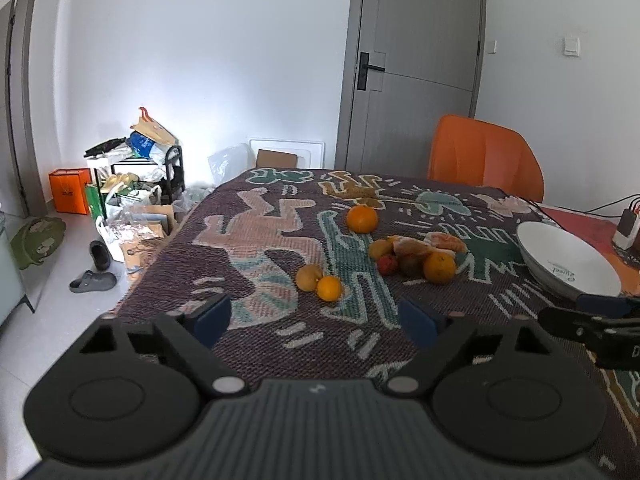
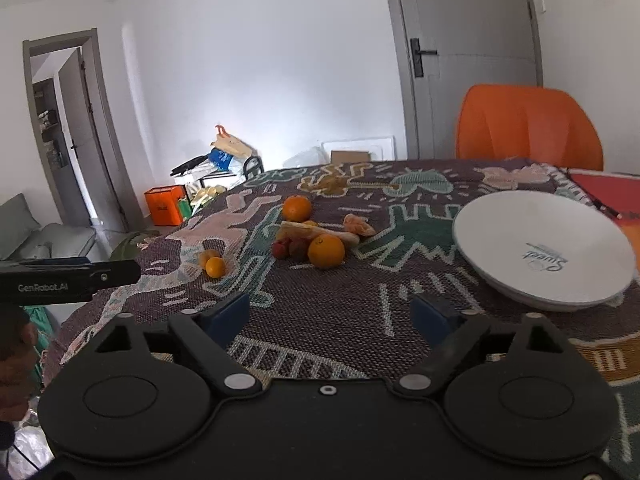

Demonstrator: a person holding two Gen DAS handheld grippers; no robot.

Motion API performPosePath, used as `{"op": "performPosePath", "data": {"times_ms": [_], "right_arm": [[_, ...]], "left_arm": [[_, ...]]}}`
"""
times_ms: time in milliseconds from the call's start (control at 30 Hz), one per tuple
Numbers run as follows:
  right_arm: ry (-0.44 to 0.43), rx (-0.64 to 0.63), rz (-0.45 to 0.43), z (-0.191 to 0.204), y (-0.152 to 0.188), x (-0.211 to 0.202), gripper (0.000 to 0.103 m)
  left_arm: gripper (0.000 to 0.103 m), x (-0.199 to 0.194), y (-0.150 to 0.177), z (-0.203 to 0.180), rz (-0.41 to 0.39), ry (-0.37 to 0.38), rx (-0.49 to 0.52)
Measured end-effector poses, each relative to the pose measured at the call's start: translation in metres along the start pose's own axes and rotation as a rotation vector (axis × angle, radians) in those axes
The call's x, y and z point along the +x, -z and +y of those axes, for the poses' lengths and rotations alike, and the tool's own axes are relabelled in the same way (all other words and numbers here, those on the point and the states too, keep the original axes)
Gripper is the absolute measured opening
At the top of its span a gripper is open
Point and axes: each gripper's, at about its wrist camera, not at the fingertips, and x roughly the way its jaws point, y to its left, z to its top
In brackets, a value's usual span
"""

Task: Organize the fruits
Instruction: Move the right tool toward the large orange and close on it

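Note:
Fruits lie loose on the patterned tablecloth (image 1: 256, 232): a far orange (image 1: 362, 219), a near orange (image 1: 439, 267) beside peeled segments (image 1: 412, 246) and red lychees (image 1: 387, 264), and two small yellow-orange fruits (image 1: 320, 282). A white bowl (image 1: 566, 258) stands empty at the right. My left gripper (image 1: 314, 320) is open and empty, short of the small fruits. My right gripper (image 2: 330, 314) is open and empty, with the near orange (image 2: 326, 251) ahead and the bowl (image 2: 544, 248) to its right.
An orange chair (image 1: 484, 156) stands behind the table by a grey door (image 1: 416, 60). Bags, boxes and shoes clutter the floor at the left (image 1: 132, 196). A charger with cables (image 1: 628, 226) sits at the far right table edge.

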Motion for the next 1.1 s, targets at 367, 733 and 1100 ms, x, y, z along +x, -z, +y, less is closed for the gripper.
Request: {"op": "performPosePath", "data": {"times_ms": [367, 733, 1100], "right_arm": [[-0.027, 0.016, 0.03, -0.005, -0.011, 0.028, 0.08], [-0.031, 0.018, 0.078, -0.007, -0.019, 0.062, 0.065], [-0.048, 0.025, 0.11, -0.007, -0.025, 0.092, 0.054]], "left_arm": [[0.056, 0.035, -0.005, 0.002, 0.021, 0.016, -0.058], [0.036, 0.07, -0.006, 0.001, 0.071, 0.025, -0.087], [0.029, 0.098, -0.004, 0.001, 0.111, 0.032, -0.12]]}}
